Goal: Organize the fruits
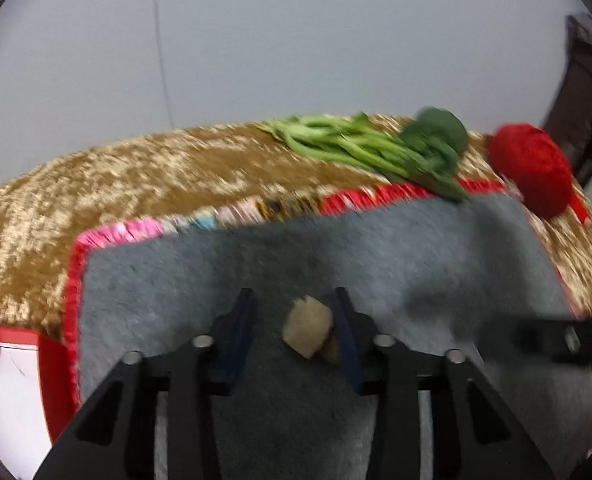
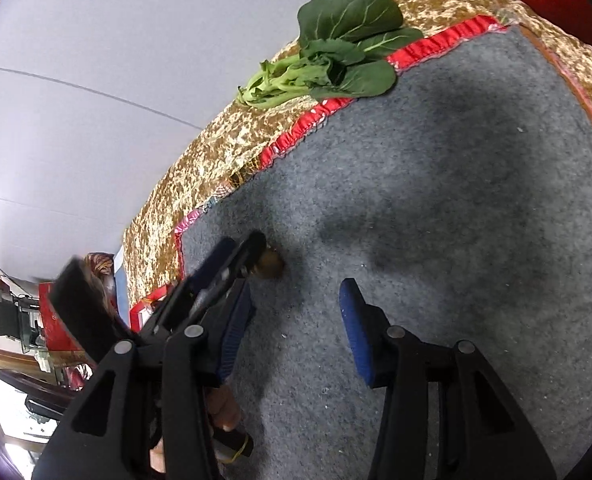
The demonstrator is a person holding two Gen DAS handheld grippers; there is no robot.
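While the left gripper point(image 1: 294, 312) hangs low over the grey felt mat point(image 1: 216, 272), its blue pads stand apart with a small tan lump point(image 1: 307, 326) between them, a piece of ginger or potato by the look of it, lying close against the right pad; whether that pad already touches it is hard to tell through the motion blur, but the jaws are plainly not closed on it. From the right wrist view the same lump point(image 2: 272, 266) shows just past the tips of the left gripper, resting on the mat. Nearer that camera, the right gripper point(image 2: 296, 312) is spread wide over bare felt and holds nothing. Farther off, at the mat's red fringed edge, a bunch of leafy greens point(image 2: 336, 52) lies partly on the mat border and partly on the gold patterned cloth point(image 1: 116, 184). Beyond that, at the far right corner, sits a round red thing point(image 1: 532, 168), too blurred to name for certain. As for progress, I judge the work barely begun: no container or sorted group is visible, and every item lies loose.
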